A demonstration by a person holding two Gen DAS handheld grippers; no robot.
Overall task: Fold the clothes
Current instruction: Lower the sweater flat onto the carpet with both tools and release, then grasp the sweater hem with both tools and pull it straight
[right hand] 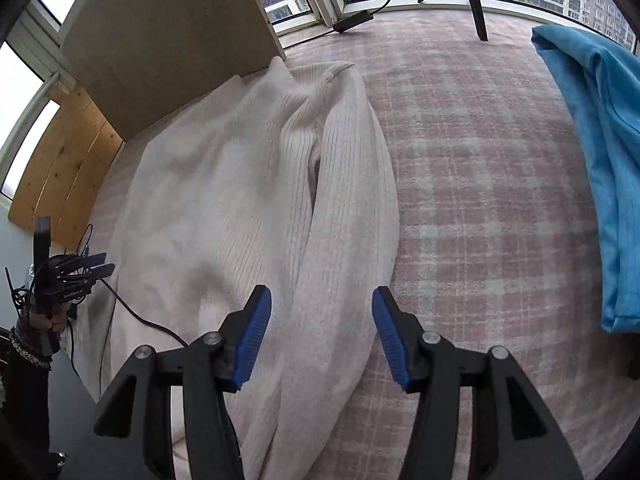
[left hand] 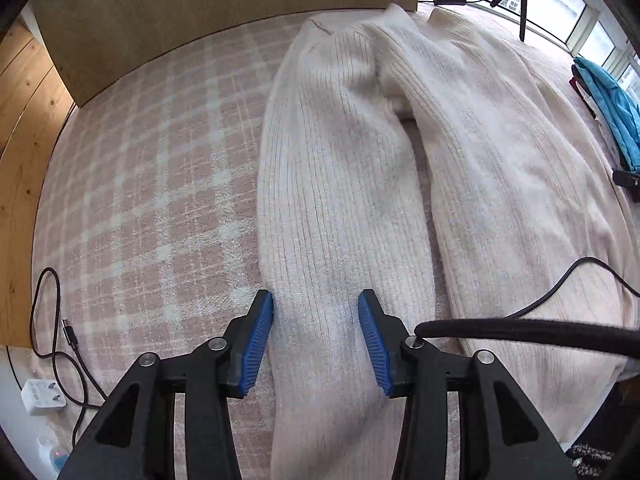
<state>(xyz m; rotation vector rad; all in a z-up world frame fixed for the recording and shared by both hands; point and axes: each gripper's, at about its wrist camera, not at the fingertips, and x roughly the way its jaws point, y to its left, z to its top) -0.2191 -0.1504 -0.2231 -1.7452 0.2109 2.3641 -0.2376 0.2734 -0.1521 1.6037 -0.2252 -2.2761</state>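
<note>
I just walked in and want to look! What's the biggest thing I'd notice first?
A big cream ribbed sweater lies spread on the pink checked blanket, a sleeve stretched down each side. The left gripper and right gripper each hang over a sleeve, jaws open. A bright blue cloth lies at the blanket's right edge.

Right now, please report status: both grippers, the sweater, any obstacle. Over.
Left gripper open, over left sleeve. Right gripper open, over right sleeve. Cream ribbed knit sweater flat, unfolded. Black cable lies across sweater.
</note>
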